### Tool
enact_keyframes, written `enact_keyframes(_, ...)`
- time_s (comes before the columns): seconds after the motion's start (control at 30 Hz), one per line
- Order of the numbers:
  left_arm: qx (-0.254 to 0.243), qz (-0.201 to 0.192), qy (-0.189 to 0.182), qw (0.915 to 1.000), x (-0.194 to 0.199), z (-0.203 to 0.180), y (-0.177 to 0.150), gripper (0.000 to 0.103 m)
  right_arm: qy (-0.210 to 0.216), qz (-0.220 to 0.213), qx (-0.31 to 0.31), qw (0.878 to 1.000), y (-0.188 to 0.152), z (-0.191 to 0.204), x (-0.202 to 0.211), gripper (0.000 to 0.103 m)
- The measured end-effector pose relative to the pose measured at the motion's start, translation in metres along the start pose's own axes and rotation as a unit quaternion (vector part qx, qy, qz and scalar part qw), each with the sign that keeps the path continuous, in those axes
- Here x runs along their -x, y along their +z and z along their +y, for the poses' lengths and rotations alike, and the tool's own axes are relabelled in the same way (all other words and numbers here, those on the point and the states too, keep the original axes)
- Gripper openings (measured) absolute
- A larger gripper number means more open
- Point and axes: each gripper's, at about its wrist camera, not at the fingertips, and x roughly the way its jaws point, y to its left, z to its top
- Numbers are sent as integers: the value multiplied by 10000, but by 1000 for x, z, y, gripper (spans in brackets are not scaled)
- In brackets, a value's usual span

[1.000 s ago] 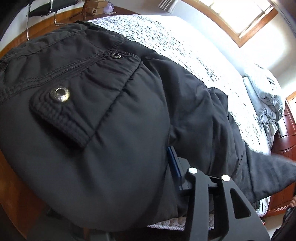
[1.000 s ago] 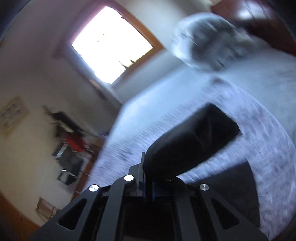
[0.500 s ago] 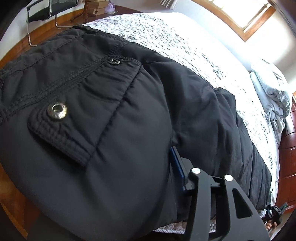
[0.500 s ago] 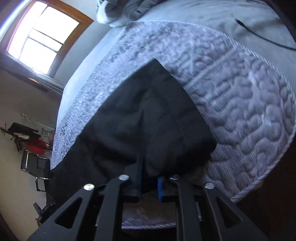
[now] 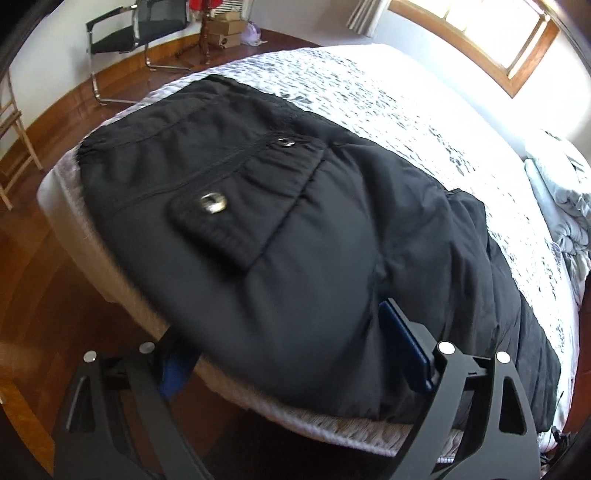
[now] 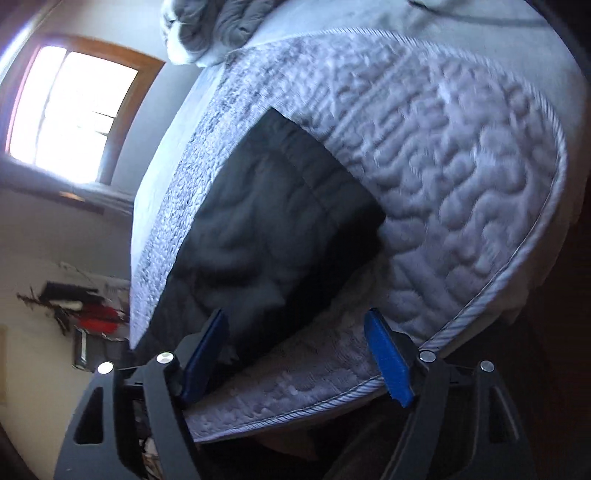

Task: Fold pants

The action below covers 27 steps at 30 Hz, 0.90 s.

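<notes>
Black pants (image 5: 295, 236) lie flat along the near edge of the bed, waist end toward the far left, with a flap pocket and metal snaps on top. My left gripper (image 5: 291, 354) is open just off the bed edge, with the pants' near edge lying between its spread blue pads (image 5: 402, 350). In the right wrist view the leg end of the pants (image 6: 266, 221) lies on the mattress. My right gripper (image 6: 295, 354) is open and empty just below that leg end, blue pads apart.
The quilted white mattress (image 5: 388, 96) runs toward a window. A bundled grey duvet (image 5: 561, 192) lies at its far right end, also in the right wrist view (image 6: 207, 26). A black chair (image 5: 129, 33) and boxes stand on the wood floor (image 5: 44, 288) at the left.
Both grippers have opened and let go of the pants. The right one laid the leg end on the mattress. The left one has drawn back from the bed, so more of the pants shows.
</notes>
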Motion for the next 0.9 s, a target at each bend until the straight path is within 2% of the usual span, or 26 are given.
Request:
enact_keyframes(0.2,416,262,-153,9987,-12,19,1,92,231,-171,-400,9988,7,-6,-15,78)
enact_keyframes(0.27,423,319,-159,9985,-19,18,4,92,388,-202,-366,9984,16,-2,-20,75)
enact_keyframes(0.37,376,370,-118,9985,-29,11,10,93,402,-105,-544,9977,27,2,-34,72)
enact_keyframes(0.4,372,395,-91,9985,-32,10,12,94,422,-81,-645,9970,31,2,-39,63)
enact_keyframes(0.43,398,437,-56,9982,-35,9,13,95,470,-67,-702,9964,32,3,-41,49)
enact_keyframes(0.47,423,452,-43,9981,-38,9,14,95,522,-90,-716,9960,36,5,-44,41)
enact_keyframes(0.5,448,443,-44,9980,-39,9,15,95,533,-105,-633,9965,41,9,-45,25)
enact_keyframes(0.53,461,436,-39,9980,-41,8,16,95,524,-113,-507,9973,45,16,-45,18)
enact_keyframes(0.7,342,360,130,9987,-48,-11,17,95,551,-269,106,9981,75,54,-27,12)
enact_keyframes(0.8,308,420,-67,9986,-56,-29,23,95,496,-498,341,9969,88,63,-4,12)
enact_keyframes(0.9,87,489,-357,9981,-64,-58,19,95,163,-731,252,9969,108,51,15,12)
